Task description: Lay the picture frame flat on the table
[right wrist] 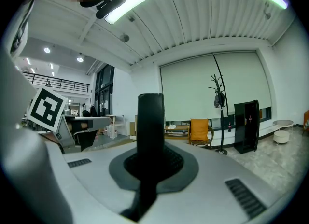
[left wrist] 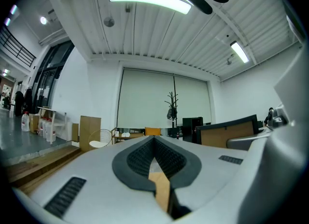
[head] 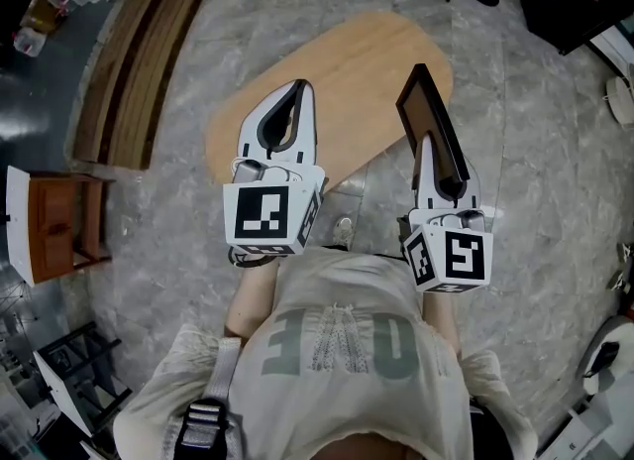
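The picture frame (head: 426, 101) is dark and stands on edge, tilted, over the right end of the oval wooden table (head: 347, 61). My right gripper (head: 428, 146) is shut on its lower part. In the right gripper view the frame's black edge (right wrist: 150, 121) rises upright between the jaws. My left gripper (head: 300, 88) hovers over the table's near left part, shut with nothing in it. In the left gripper view its jaw tips (left wrist: 154, 139) meet, and the frame (left wrist: 227, 132) shows to the right.
The table stands on a marbled floor. Wooden steps (head: 129, 61) run along the far left, and a small wooden cabinet (head: 59, 225) sits below them. An orange chair (right wrist: 199, 130), a coat stand (right wrist: 219, 107) and a black cabinet (right wrist: 246, 125) stand farther off.
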Available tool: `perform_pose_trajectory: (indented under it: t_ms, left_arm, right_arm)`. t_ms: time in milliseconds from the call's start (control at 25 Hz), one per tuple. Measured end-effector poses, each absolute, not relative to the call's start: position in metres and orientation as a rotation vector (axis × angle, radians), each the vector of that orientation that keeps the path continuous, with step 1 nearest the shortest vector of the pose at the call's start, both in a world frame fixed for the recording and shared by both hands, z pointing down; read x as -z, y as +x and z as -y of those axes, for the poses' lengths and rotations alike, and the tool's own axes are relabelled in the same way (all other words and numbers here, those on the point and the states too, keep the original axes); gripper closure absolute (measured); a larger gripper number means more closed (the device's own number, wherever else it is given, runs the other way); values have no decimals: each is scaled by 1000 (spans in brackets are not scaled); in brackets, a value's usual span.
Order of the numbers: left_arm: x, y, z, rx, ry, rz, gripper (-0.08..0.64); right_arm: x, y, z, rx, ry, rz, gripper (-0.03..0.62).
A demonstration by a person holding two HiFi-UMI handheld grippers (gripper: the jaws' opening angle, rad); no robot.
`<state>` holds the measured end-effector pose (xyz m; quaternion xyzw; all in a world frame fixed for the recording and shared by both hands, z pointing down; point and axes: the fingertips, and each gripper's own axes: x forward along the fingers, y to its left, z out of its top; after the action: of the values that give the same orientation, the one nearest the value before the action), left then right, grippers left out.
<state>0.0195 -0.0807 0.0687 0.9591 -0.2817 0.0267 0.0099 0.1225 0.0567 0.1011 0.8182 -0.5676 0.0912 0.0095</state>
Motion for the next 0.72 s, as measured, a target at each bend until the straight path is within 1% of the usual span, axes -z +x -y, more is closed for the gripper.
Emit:
perform_pose_trajectory:
  t_ms: [480, 720]
  left_arm:
    - [-74, 32, 81, -116, 2959, 948, 551]
    - [-65, 45, 71, -59, 2939, 966, 551]
  right_arm:
    - [-96, 139, -53, -256, 2544, 1801, 577]
    - [-92, 152, -53, -234, 2492, 1875, 577]
